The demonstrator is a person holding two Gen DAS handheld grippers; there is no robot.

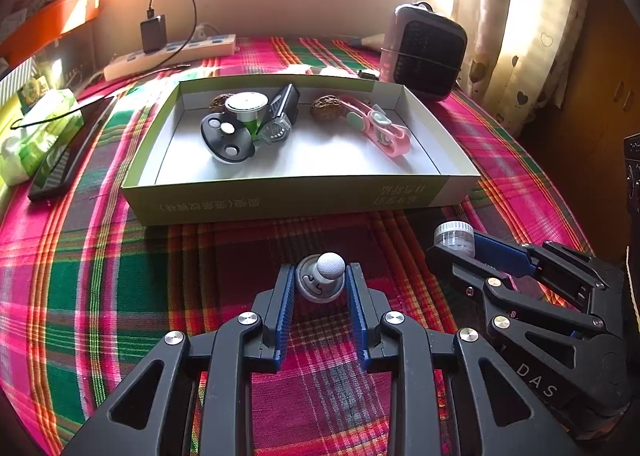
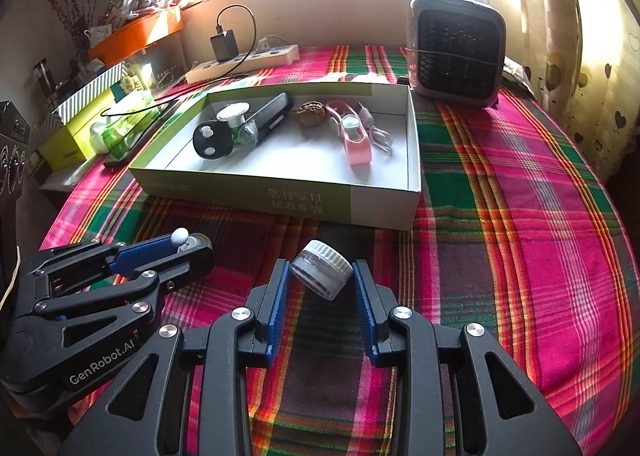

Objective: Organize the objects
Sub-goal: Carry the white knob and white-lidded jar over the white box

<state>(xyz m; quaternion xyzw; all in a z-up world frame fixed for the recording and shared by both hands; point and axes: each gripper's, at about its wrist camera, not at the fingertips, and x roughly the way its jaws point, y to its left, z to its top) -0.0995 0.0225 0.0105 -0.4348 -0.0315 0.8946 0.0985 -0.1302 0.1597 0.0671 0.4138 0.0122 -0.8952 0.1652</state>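
Note:
My left gripper is shut on a small grey round gadget with a white ball knob, held just above the plaid cloth in front of the box. It also shows in the right wrist view. My right gripper is shut on a small clear jar with a white ribbed lid, tilted between the blue pads; the jar also shows in the left wrist view. The shallow green-and-white cardboard box ahead holds a black round device, a metal-lidded green cup, a black razor-like tool, walnuts and a pink tool.
A small heater stands behind the box at right. A power strip with a charger lies at the back left. A black phone and a green tissue pack lie left of the box. A curtain hangs at right.

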